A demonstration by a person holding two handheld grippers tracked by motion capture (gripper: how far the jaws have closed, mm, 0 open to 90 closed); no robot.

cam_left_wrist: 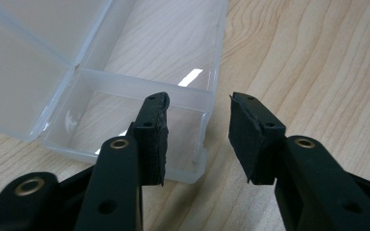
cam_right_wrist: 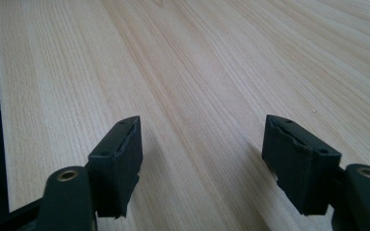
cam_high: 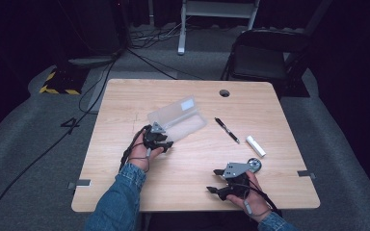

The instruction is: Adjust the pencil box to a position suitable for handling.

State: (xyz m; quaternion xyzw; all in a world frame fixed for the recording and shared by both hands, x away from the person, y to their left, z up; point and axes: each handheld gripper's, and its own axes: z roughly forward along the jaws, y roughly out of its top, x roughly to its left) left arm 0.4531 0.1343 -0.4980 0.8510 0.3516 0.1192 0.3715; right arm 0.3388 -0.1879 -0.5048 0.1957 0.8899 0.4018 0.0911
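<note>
1. The clear plastic case (cam_high: 177,117) lies open on the wooden surface (cam_high: 183,187), a little left of centre, its lid (cam_high: 173,109) folded back flat beside the tray. In the left claw view the tray (cam_left_wrist: 144,96) looks empty: bare walls and the wood grain showing through its bottom.
2. The left claw (cam_high: 160,142) sits at the near corner of the case. In its own view one pad (cam_left_wrist: 154,139) stands inside the tray and the other (cam_left_wrist: 250,139) outside it, with the tray's end wall in the gap between them. The jaws are partly closed, but the pads do not yet press on the wall, so the case is straddled rather than gripped.
3. A black pen (cam_high: 227,130) and a small white cylinder (cam_high: 256,146) lie loose on the surface to the right of the case, well apart from it.
4. The right claw (cam_high: 220,182) rests near the front edge with jaws wide apart, nothing between them but bare wood (cam_right_wrist: 197,72).
5. Judged from this, opening the case is done; steadying it is under way, and putting the pen and cylinder inside and closing the lid are probably left.
</note>
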